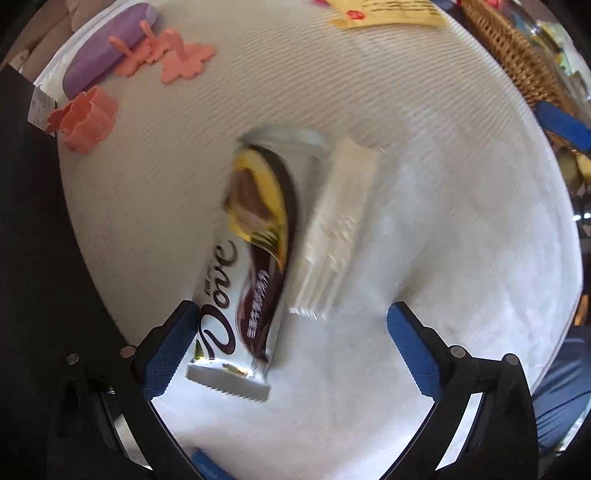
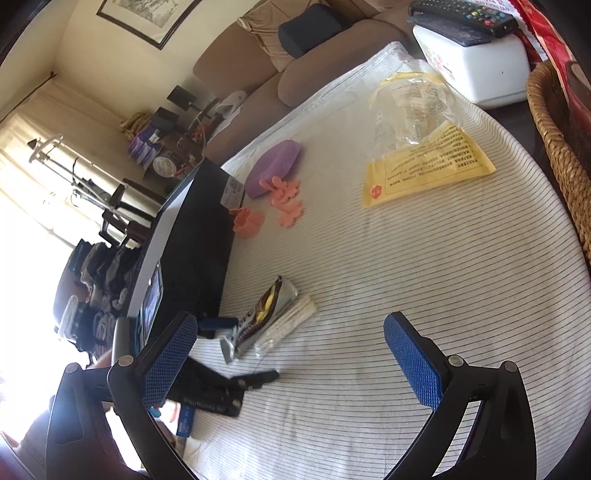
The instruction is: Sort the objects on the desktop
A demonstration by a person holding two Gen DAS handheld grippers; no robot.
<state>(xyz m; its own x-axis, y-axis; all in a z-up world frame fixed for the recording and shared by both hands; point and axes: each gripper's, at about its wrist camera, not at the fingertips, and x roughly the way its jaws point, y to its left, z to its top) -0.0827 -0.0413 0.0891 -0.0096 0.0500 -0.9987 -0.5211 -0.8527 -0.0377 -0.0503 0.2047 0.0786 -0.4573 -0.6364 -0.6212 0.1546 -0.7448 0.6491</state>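
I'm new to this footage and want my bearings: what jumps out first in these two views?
The Dove chocolate bar lies between the open left tongs, with a white packet of sticks right beside it on the striped tablecloth. Farther back sit salmon-pink flower-shaped pieces next to a purple oval case, and a yellow printed bag lies nearer the wicker basket at the table's edge. The right tongs hang open above the cloth.

From my remote seat I count: one Dove chocolate bar (image 1: 255, 254); one white packet of sticks (image 1: 332, 229); one purple case (image 2: 274, 168); one orange flower-shaped cup (image 2: 248, 221); two flat orange flower pieces (image 2: 286, 205); one yellow-and-clear bag (image 2: 424, 162); one wicker basket (image 2: 561, 147); one white box (image 2: 476, 66); two remote controls (image 2: 465, 14).
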